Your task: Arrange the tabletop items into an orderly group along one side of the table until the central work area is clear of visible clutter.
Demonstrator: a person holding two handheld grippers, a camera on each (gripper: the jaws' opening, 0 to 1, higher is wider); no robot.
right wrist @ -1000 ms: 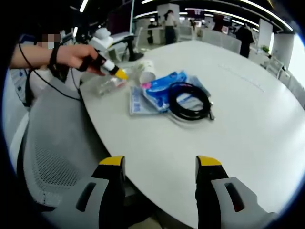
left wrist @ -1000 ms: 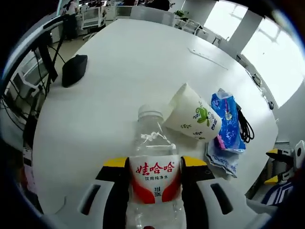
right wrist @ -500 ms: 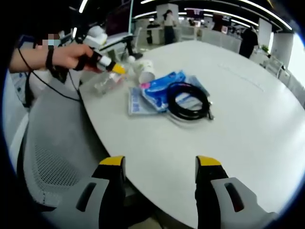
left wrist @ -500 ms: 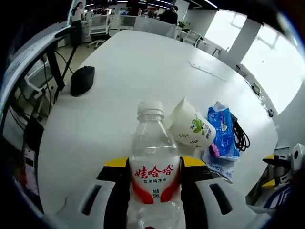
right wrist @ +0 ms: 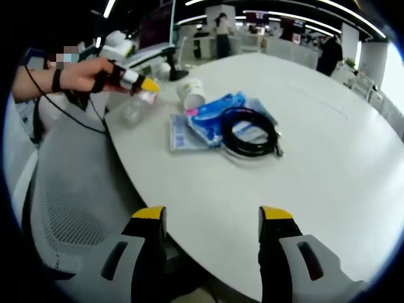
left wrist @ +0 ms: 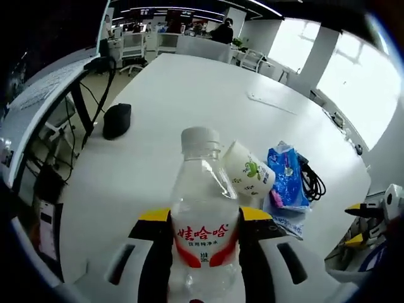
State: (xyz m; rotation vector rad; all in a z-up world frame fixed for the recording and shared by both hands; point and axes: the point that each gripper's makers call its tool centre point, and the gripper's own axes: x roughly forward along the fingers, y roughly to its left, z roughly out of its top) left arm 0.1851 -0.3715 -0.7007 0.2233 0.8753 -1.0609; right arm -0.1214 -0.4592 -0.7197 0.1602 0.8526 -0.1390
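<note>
My left gripper (left wrist: pixel 202 219) is shut on a clear water bottle (left wrist: pixel 202 180) with a red and white label and a white cap, held off the white table (left wrist: pixel 183 95). Beyond it a white paper cup (left wrist: pixel 248 173) with a green print lies on its side beside a blue packet (left wrist: pixel 286 180) and a coiled black cable (left wrist: pixel 313 183). In the right gripper view a hand holds that left gripper (right wrist: pixel 136 81) with the bottle (right wrist: pixel 136 107) above the table's left edge, near the cup (right wrist: pixel 192 93), blue packet (right wrist: pixel 214 117) and cable (right wrist: pixel 252 136). My right gripper (right wrist: pixel 213 218) is open, off the table's near edge.
A black mouse-like object (left wrist: pixel 117 120) lies at the table's left edge. A flat clear packet (right wrist: pixel 182 136) sits under the blue one. A grey mesh chair (right wrist: pixel 76 189) stands by the table edge. A thin strip (left wrist: pixel 271 104) lies far out on the table.
The left gripper has raised the bottle off the table and away from the cup. The right gripper has stayed where it was.
</note>
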